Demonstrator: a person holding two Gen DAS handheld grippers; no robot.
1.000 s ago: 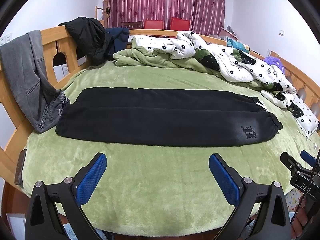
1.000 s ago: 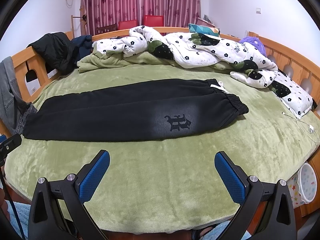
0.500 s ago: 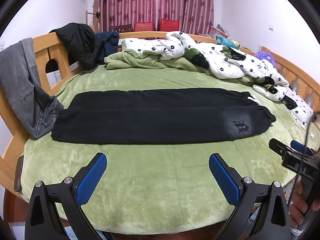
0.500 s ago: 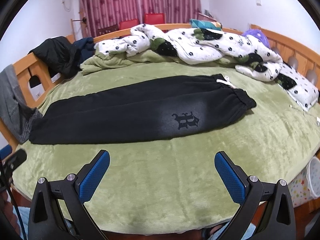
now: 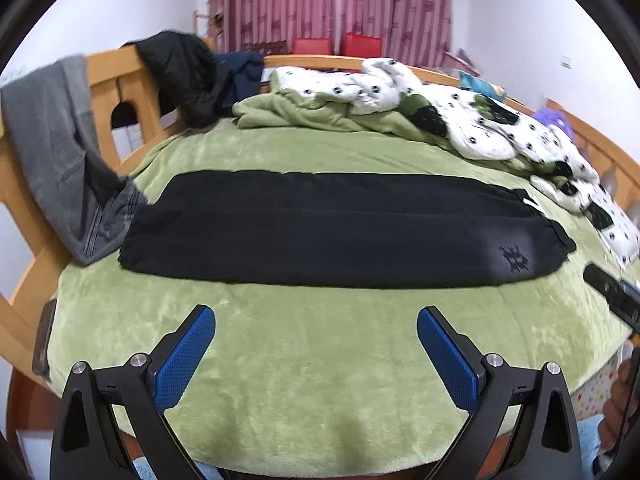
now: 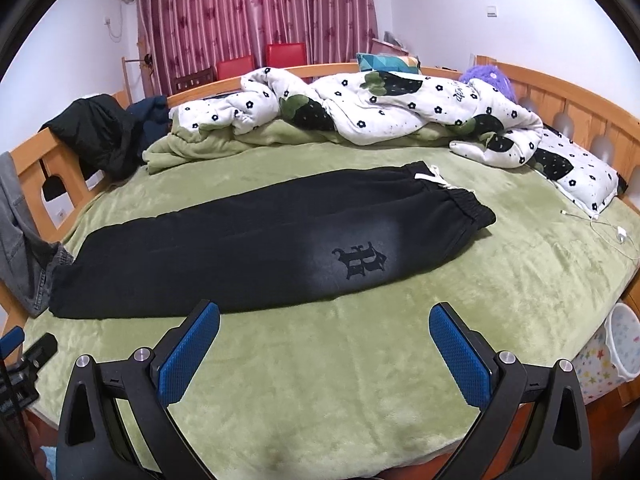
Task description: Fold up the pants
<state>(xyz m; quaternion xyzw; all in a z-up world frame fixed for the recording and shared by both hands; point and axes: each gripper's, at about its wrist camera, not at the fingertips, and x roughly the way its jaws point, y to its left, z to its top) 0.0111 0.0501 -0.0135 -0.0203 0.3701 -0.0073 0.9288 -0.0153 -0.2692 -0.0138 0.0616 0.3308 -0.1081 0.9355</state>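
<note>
Black pants lie flat across the green bed cover, one leg folded over the other, waistband at the right and cuffs at the left. They also show in the right wrist view, with a dark emblem on a faded patch. My left gripper is open and empty, over the bed's near edge, short of the pants. My right gripper is open and empty, just short of the pants' near edge. The right gripper's tip shows in the left wrist view.
A flowered duvet is heaped at the back of the green cover. Grey jeans and a black jacket hang on the wooden rail at left. A charger cable lies at right. A pale bin stands beside the bed.
Both grippers have moved forward and slightly up toward the pants; the pants appear larger and nearer. Both stay open. The pants have not moved.
</note>
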